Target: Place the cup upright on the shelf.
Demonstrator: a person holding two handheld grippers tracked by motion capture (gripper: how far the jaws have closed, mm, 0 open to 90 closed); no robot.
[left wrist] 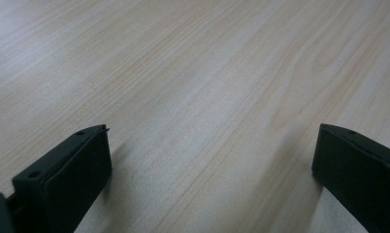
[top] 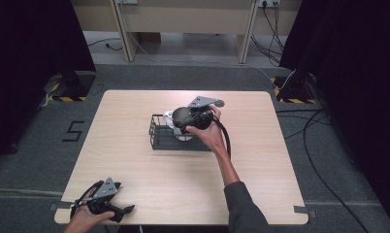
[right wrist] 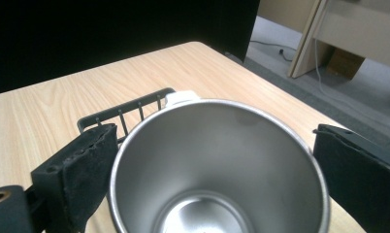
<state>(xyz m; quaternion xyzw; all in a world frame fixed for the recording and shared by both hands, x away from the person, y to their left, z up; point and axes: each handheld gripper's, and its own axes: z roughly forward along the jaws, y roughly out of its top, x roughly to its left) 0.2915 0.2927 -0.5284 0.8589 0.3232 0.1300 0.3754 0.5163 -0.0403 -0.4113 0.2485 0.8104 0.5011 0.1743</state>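
At frame centre in the high view, our right gripper [top: 183,127] hangs over the wire basket [top: 156,137], its spread jaws flanking the upright steel cup [right wrist: 217,170] without pinching; the left gripper [top: 127,209] rests spread, lower left.

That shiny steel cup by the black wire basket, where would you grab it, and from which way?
Probably across its round rim, coming from above. The shiny steel cup stands open end up by the black wire basket, and the right gripper already has a jaw on either side of its wall, not visibly closed.
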